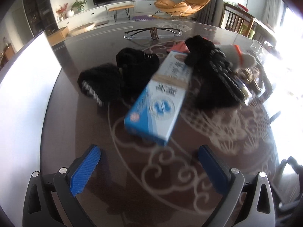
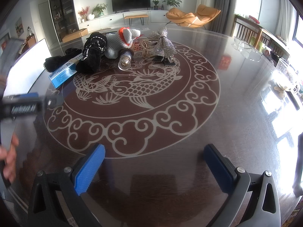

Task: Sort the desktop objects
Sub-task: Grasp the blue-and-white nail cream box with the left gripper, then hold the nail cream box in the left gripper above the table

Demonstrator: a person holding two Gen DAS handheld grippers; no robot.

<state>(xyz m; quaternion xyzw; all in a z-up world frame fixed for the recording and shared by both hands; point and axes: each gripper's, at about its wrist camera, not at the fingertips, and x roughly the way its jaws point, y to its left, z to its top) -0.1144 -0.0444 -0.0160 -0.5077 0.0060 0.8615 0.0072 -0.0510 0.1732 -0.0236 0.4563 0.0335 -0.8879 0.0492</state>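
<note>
**Ana:** Right wrist view takes in the whole round table [image 2: 236, 94], dark glass with a pale fish and cloud pattern, and the clutter sits bunched at its far left side.

**Ben:** Biggest pieces there?

**Ana:** Black fuzzy garment [image 2: 92, 54], then a grey knitted toy [image 2: 121, 41] with an orange collar just beside it, and a sparkly silver bow [image 2: 163, 44] further right.

**Ben:** And the blue-and-white box [image 1: 159, 102]?

**Ana:** Lying flat, its far end tucked under the black fabric, near end pointing at the left gripper [image 1: 149, 167]. That one's jaws are spread wide, holding nothing, box just ahead.

**Ben:** Right gripper [image 2: 154, 165]?

**Ana:** Jaws also wide apart, empty, over bare tabletop, well apart from the pile. A hand [image 2: 8, 157] shows at the left edge.
</note>
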